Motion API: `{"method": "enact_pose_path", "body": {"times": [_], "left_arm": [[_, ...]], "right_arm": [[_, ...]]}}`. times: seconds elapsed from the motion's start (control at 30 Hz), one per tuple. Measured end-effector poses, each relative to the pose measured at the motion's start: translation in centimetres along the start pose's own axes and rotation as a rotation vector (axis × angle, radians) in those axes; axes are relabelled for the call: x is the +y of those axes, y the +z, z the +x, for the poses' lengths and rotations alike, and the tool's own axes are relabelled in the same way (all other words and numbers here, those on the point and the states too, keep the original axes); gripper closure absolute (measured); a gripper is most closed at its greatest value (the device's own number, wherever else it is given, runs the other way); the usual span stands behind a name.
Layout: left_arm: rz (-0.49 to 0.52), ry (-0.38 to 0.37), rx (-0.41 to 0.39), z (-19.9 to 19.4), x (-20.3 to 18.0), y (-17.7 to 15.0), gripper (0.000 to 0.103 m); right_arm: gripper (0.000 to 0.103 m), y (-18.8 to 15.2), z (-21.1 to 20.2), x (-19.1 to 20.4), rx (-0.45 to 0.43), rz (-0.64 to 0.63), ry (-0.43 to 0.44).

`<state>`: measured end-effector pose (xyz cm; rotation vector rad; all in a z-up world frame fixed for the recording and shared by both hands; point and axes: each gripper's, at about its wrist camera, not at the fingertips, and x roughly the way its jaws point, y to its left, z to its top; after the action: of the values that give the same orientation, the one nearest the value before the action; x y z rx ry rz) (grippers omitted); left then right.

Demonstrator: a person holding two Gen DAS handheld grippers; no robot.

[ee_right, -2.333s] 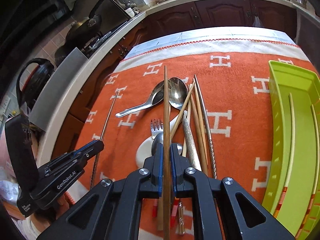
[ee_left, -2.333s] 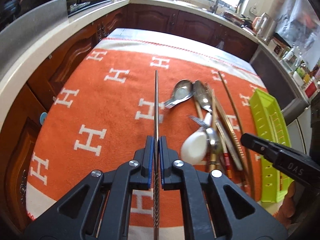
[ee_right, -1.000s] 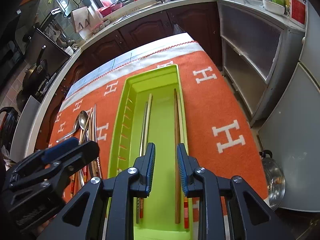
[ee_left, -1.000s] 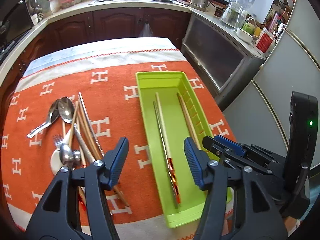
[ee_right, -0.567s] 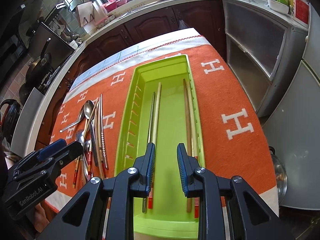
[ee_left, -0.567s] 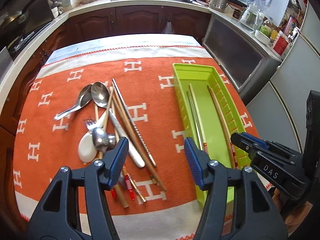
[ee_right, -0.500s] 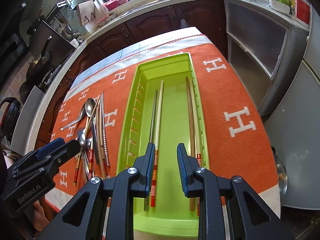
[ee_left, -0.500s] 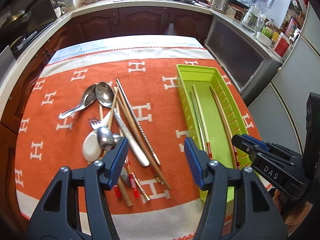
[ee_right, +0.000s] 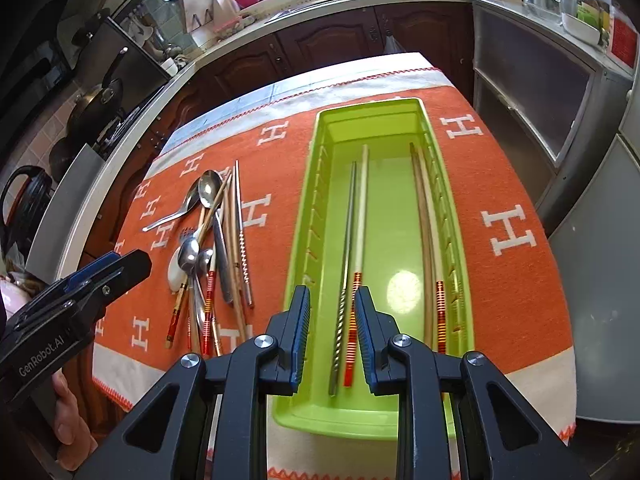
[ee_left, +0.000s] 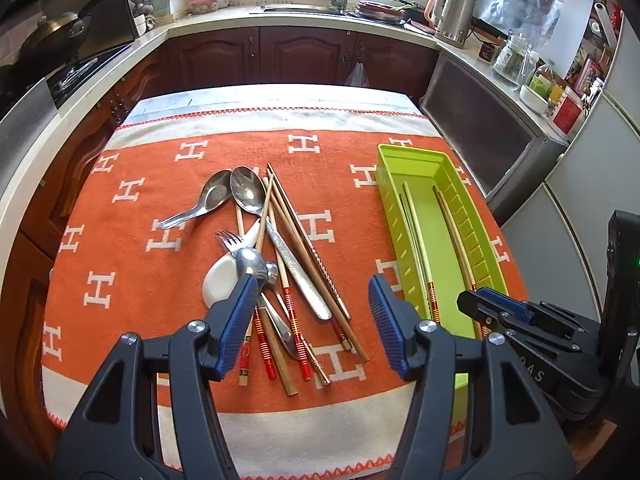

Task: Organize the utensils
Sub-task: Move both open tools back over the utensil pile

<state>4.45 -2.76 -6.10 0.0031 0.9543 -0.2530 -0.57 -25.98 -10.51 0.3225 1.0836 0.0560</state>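
The left claw (ee_left: 312, 320) is held spread and empty above the heap of metal spoons and chopsticks (ee_left: 276, 264), the right claw (ee_right: 331, 332) narrowly parted, empty, over the long lime-green plastic tray (ee_right: 400, 420) at right.

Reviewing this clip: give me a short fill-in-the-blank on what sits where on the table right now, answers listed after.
1. The chopsticks already sorted lie inside the ____ tray.
2. The number of chopsticks in that tray is ____.
3. The white spoon lies in the utensil pile on the ____ cloth.
4. The left gripper and right gripper both have ____ between their pads.

Answers: green; four; orange; nothing
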Motion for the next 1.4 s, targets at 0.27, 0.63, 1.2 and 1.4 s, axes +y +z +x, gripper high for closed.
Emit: {"method": "enact_pose_path", "body": {"times": [0.27, 0.63, 1.2, 1.4], "left_arm": [[-0.027, 0.017, -0.029, -1.7, 2.2, -0.7, 0.048], [-0.078, 0.040, -0.028, -2.3, 5.9, -1.6, 0.048], [-0.223, 0.089, 0.045, 0.9, 13.6, -2.5, 0.048], [-0.264, 0.100, 0.093, 3.4, 15.7, -2.9, 0.048]], "right_arm": [[0.080, -0.4, -0.9, 3.1, -0.001, -0.057, 0.009], [0.080, -0.6, -0.4, 7.5, 0.020, -0.133, 0.012], [0.080, 0.7, 4.4, 11.3, 0.096, -0.189, 0.020], [0.080, 1.8, 7.1, 12.0, 0.122, -0.199, 0.022]]}}
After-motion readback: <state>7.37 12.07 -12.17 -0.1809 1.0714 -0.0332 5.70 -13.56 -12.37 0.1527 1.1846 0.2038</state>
